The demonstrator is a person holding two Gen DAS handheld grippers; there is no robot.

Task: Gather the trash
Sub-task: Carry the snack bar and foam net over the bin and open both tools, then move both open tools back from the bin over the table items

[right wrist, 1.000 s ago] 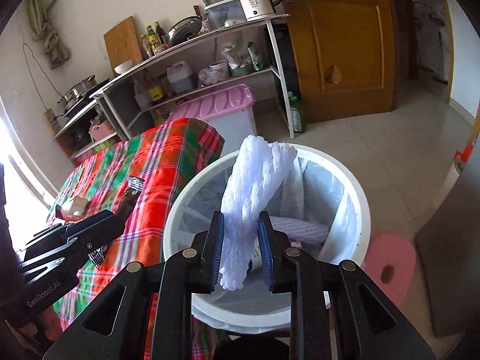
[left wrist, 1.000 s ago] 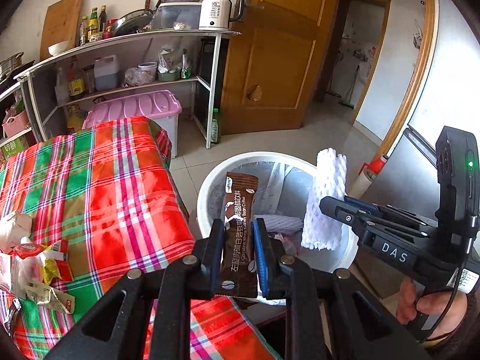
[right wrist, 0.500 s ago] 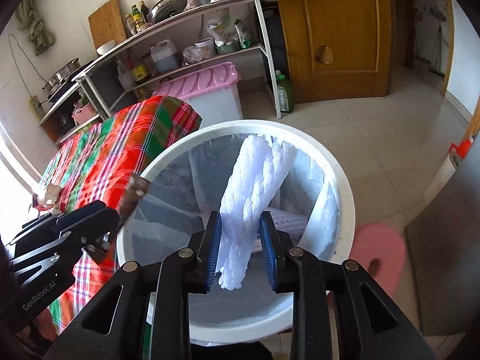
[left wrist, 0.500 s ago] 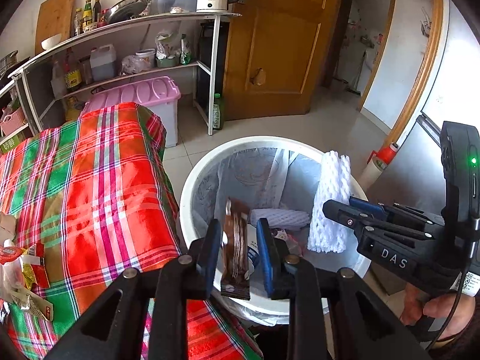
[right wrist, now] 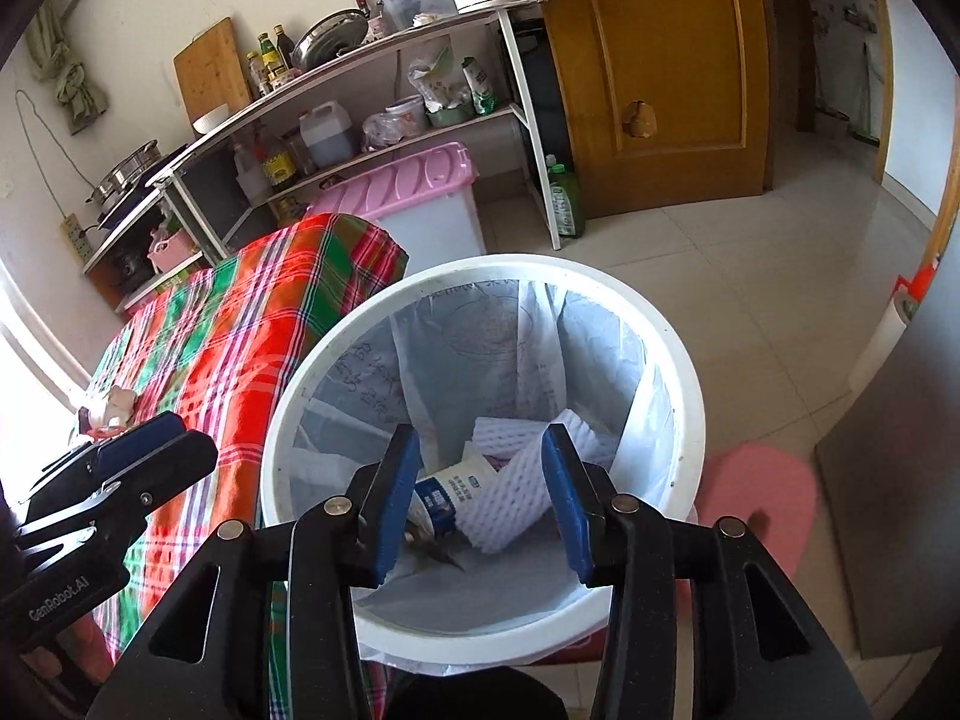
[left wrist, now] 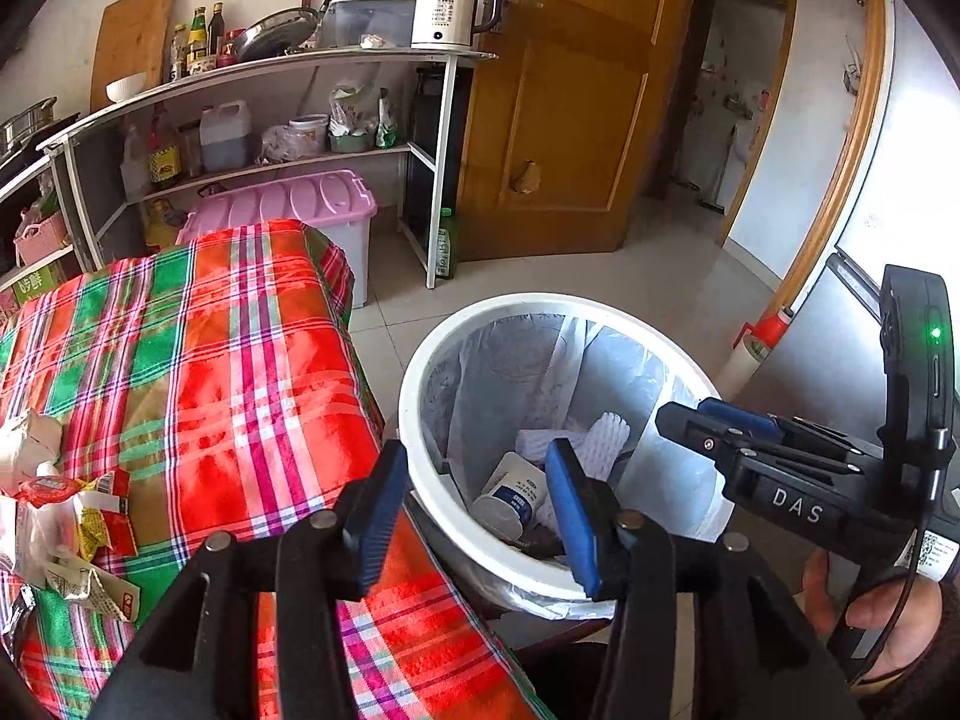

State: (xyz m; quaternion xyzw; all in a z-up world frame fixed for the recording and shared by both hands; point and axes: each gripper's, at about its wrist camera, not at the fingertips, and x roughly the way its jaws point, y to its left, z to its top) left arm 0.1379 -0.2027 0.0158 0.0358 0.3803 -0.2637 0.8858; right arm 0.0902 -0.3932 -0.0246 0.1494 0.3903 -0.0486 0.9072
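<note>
Wrapper pile (left wrist: 72,531): lower left of the left wrist view, on the plaid tablecloth (left wrist: 198,372). Left gripper (left wrist: 474,516): bottom centre, jaws just opened, nothing between them. White bin (left wrist: 420,372): centre right, lined with a clear bag, just beside the table edge. Inside, at the bottom: foam net sleeves (right wrist: 516,510), a white cup (left wrist: 510,495), a brown wrapper, barely visible. Right gripper (right wrist: 480,504): bottom centre of its own view, over the bin, jaws just opened and empty.
</note>
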